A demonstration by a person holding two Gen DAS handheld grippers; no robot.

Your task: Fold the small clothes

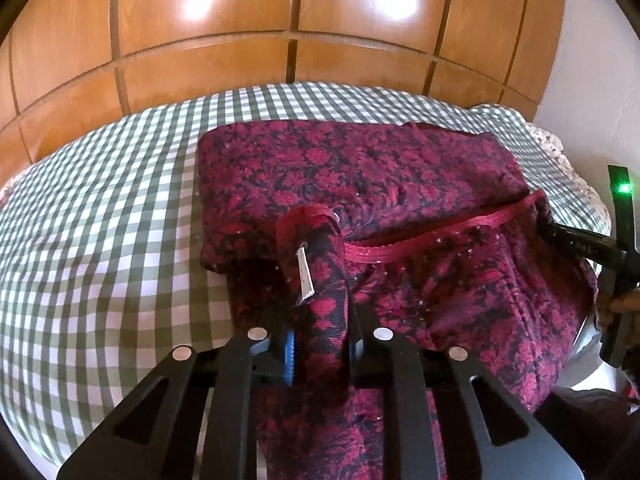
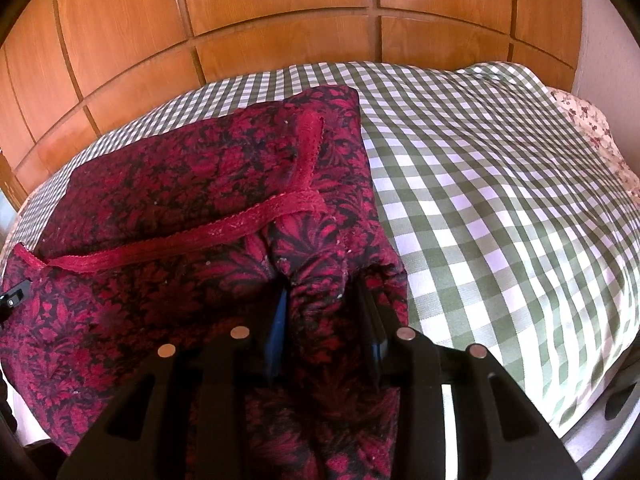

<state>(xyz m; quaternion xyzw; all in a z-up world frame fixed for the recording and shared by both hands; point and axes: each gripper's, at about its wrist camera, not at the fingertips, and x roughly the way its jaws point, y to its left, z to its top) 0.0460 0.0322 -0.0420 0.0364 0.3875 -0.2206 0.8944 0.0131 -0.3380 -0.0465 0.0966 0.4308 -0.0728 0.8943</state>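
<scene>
A red and black floral garment [image 1: 360,176] with a red lace trim [image 1: 440,232] lies partly folded on the checked bed cover [image 1: 100,220]. My left gripper [image 1: 320,344] is shut on a bunched corner of the garment with a white label [image 1: 305,276], lifting it. In the right wrist view the same garment [image 2: 180,184] fills the left half, and my right gripper [image 2: 326,344] is shut on another bunched edge of it. The right gripper's body [image 1: 616,256] shows at the right edge of the left wrist view.
The green and white checked cover [image 2: 500,200] spreads to the right. A wooden panelled wall [image 1: 280,20] runs behind the bed. A floral pillow [image 2: 592,128] lies at the far right by a white wall.
</scene>
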